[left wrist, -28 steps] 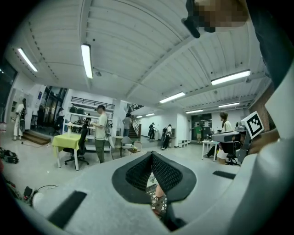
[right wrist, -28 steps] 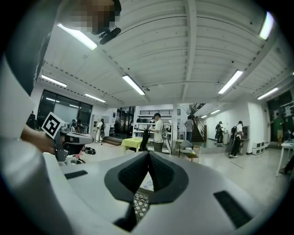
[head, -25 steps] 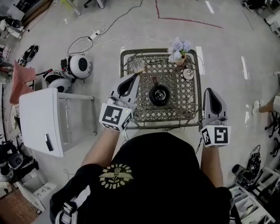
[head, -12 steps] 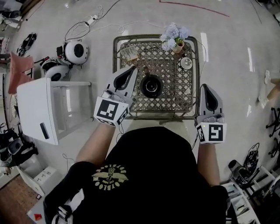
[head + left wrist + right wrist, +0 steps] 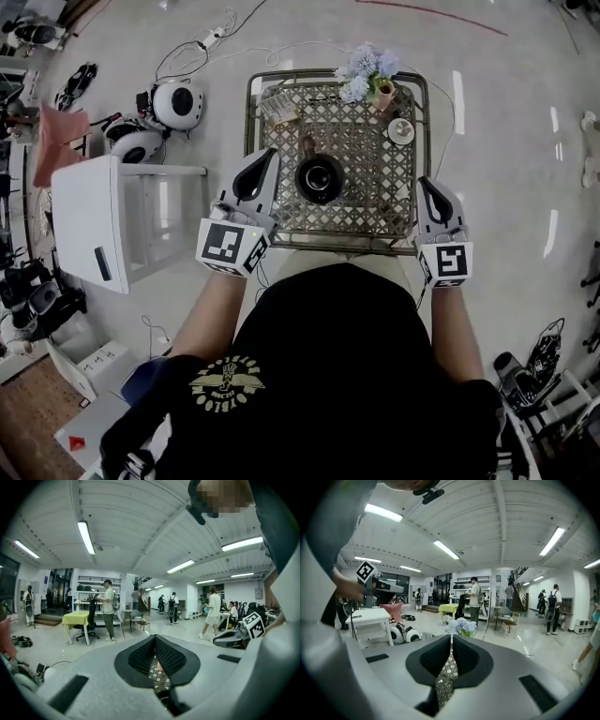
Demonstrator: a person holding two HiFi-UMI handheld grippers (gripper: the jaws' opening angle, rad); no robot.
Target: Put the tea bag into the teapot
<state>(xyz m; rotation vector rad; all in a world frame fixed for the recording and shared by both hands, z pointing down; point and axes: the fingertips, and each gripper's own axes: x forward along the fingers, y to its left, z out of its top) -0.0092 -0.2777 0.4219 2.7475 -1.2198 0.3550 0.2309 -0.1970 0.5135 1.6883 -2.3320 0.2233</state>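
A black teapot (image 5: 319,178) with its lid off stands in the middle of the lattice-topped table (image 5: 380,202). A small tan packet (image 5: 279,110), apparently the tea bag, lies at the table's far left corner. My left gripper (image 5: 272,153) hovers over the table's left edge, just left of the teapot, with its jaws shut and empty. My right gripper (image 5: 424,181) hangs at the table's near right edge, also shut with nothing in it. In the left gripper view the left gripper (image 5: 154,639) has its tips together, with the lattice showing below them. The right gripper (image 5: 451,637) looks the same in the right gripper view.
A pot of pale blue flowers (image 5: 366,77) and a small round dish (image 5: 401,131) sit at the table's far right. A white side table (image 5: 94,225) stands to the left, with two round white devices (image 5: 178,103) and cables on the floor behind it. People walk far off.
Both grippers have sunk and drawn back toward me. The right one dropped more, down beside the table's right edge. The left one slid along the table's left side.
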